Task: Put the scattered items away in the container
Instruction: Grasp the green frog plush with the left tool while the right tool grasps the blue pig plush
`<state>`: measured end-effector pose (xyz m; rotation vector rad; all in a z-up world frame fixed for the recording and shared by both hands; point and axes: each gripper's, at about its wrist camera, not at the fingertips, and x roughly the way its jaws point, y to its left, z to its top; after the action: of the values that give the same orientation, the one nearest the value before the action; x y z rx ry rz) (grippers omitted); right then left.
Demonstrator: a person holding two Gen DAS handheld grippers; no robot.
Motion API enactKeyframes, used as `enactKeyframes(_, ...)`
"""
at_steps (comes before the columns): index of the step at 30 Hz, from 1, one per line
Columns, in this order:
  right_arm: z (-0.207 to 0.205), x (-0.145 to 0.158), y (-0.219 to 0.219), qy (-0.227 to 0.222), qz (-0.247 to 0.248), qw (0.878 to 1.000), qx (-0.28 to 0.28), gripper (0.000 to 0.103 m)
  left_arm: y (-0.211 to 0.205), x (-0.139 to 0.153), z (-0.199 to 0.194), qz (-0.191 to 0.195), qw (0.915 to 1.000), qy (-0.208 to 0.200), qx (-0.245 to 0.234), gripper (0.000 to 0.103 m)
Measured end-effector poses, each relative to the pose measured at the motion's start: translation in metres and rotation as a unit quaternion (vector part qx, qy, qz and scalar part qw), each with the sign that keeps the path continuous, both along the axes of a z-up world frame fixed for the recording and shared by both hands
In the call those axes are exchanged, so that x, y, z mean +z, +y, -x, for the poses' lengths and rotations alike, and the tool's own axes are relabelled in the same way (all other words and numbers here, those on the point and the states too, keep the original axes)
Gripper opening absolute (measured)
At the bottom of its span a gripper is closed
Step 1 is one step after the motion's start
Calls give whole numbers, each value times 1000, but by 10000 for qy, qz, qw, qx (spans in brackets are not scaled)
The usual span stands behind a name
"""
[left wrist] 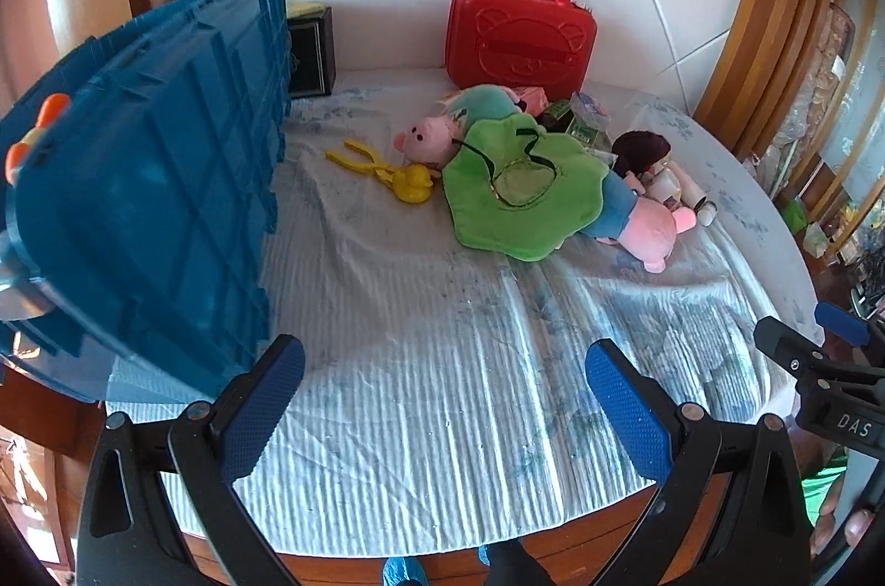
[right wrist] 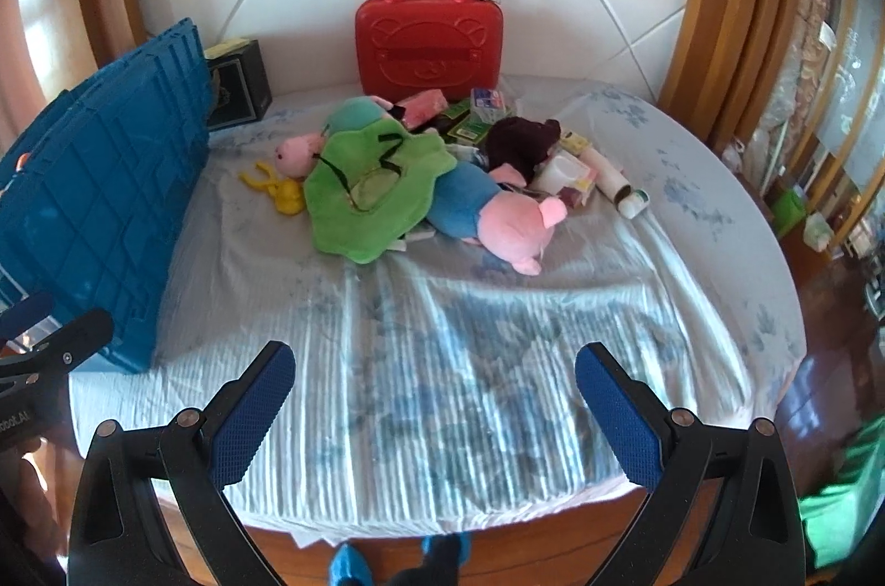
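Left gripper (left wrist: pixel 442 398): your jaws stand wide apart, holding nothing, over the near bed (left wrist: pixel 442 392).
Right gripper (right wrist: pixel 434 398): jaws likewise spread and unloaded.
Blue crate (left wrist: pixel 155 198): far left on the bed, tilted; rigid ribbed plastic.
Pile: centre-far, in front of the red case (right wrist: pixel 428 38).
Green plush cushion (right wrist: pixel 376 193): on top of the pile; soft, light; pinch its edge.
Pink pig plush (right wrist: pixel 514 221): near right of the cushion; squashy; grip the body.
Yellow toy (right wrist: pixel 282 193): left of the pile; likely hard plastic, may slip; take 1 handle.
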<state>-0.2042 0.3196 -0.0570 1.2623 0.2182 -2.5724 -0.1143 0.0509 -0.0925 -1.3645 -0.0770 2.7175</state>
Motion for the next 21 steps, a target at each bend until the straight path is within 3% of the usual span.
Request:
enactKeyframes(6,95,-47,40,-559,-59,9984,110,103,54,-47,71,313,9974,-594,254,101)
enactKeyframes(12,177,-85,55,-931,-185,9949,337,103,92,-78,124,423,9950,-833,365,101)
enactKeyframes(18,212,-109,51,-1213,-233,9903,638,103,139,-102,175,433,9926,-923,664,101)
enactKeyframes(21,224,-116,55,-1302,-241,9894,596,103,159,-118,195,561,9926,-1004,384,101)
